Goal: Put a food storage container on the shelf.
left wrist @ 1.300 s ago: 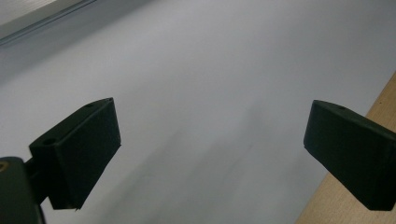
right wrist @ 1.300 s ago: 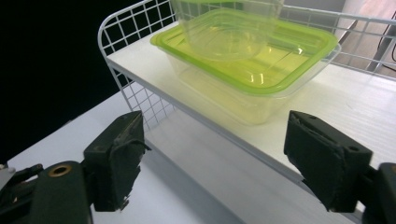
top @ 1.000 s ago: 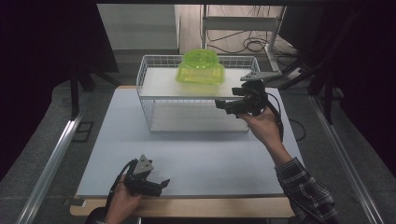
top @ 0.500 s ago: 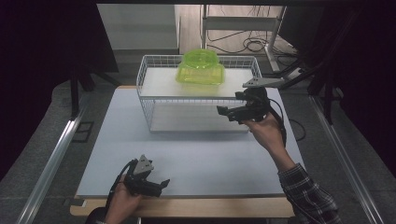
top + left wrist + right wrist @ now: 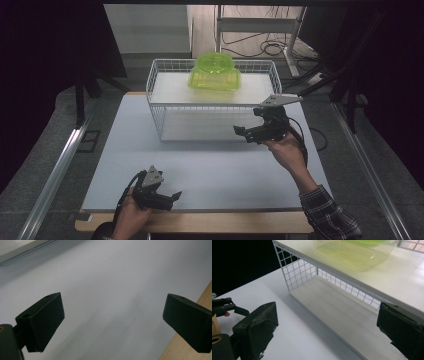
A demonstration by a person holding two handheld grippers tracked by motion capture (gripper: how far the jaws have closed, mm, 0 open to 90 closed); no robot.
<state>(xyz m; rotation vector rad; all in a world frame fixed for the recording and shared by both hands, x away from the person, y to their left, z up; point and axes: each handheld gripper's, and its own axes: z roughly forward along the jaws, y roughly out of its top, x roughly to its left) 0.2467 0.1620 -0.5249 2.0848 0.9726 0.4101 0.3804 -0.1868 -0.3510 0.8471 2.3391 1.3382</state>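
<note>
A translucent green lidded container (image 5: 215,72) sits on the top shelf of a white wire rack (image 5: 156,107) at the back of the table. In the right gripper view the container (image 5: 354,252) appears close above, with the rack's lower shelf (image 5: 342,312) straight ahead. My right gripper (image 5: 242,134) hovers open in front of the rack's right end, jaws pointing left, nothing between them (image 5: 327,322). My left gripper (image 5: 175,196) rests open near the table's front edge, over bare mat (image 5: 112,317).
A pale mat (image 5: 210,170) covers the table, with a wooden edge (image 5: 210,222) at the front. Metal rails (image 5: 60,165) run along both sides. Cables and a stand (image 5: 260,30) lie on the floor behind. The left gripper (image 5: 223,307) appears at the far left of the right gripper view.
My right gripper has come down and toward the near side, from beside the rack's top right corner to in front of its lower shelf. The left gripper has stayed put.
</note>
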